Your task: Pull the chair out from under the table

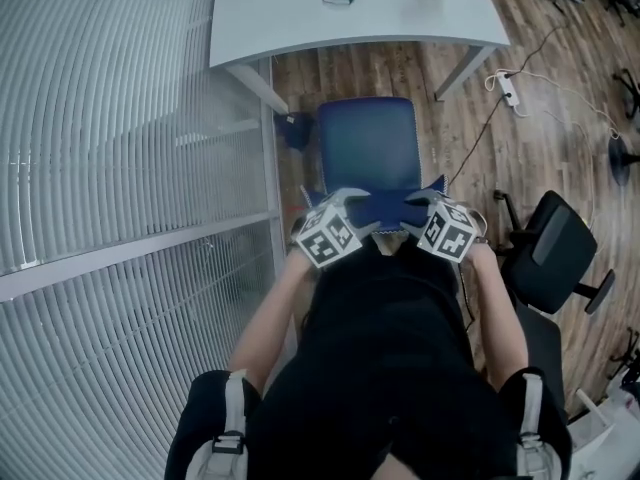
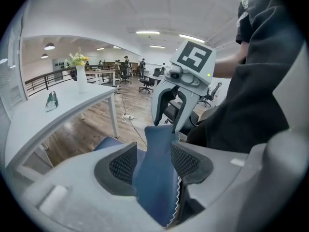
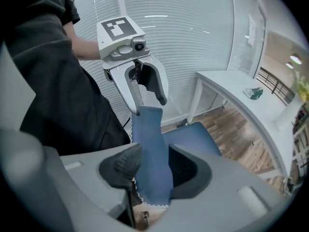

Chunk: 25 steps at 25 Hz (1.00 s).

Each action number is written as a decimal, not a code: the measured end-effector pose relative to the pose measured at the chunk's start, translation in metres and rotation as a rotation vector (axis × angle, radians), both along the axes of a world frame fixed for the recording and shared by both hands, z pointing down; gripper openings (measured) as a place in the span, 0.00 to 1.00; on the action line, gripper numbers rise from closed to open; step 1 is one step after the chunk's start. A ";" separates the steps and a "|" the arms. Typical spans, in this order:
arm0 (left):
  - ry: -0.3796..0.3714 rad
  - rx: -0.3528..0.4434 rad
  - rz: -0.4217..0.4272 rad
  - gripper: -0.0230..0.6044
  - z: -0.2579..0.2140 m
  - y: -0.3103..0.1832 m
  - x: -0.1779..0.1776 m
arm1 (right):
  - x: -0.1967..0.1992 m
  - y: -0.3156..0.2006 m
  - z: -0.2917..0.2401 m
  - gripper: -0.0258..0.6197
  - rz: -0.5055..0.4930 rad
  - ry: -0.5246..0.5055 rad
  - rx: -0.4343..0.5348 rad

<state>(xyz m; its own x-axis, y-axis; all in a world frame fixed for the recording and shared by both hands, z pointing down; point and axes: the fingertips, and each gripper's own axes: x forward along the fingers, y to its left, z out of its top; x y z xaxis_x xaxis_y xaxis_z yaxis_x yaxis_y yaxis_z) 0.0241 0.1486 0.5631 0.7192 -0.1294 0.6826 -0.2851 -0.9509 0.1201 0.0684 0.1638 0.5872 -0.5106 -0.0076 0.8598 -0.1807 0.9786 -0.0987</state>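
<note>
Chair (image 1: 368,143) is sitting on the wood floor (image 1: 520,158) just in front of the white counter (image 1: 290,13). Its blue seat is lying clear of the counter's near edge and below your grippers. You are holding a blue cloth strip (image 1: 385,208) with zigzag edges in the air between both grippers. Left gripper (image 2: 153,164): jaws are standing wide, pads pressing on the strip's two sides. Right gripper (image 3: 153,167): jaws are likewise clamping the strip. Both grippers are hovering above the chair, apart from it.
</note>
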 end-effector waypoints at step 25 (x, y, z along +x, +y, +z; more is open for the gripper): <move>0.428 0.332 -0.332 0.20 -0.146 -0.074 -0.020 | -0.027 -0.095 -0.160 0.15 0.354 -0.565 0.218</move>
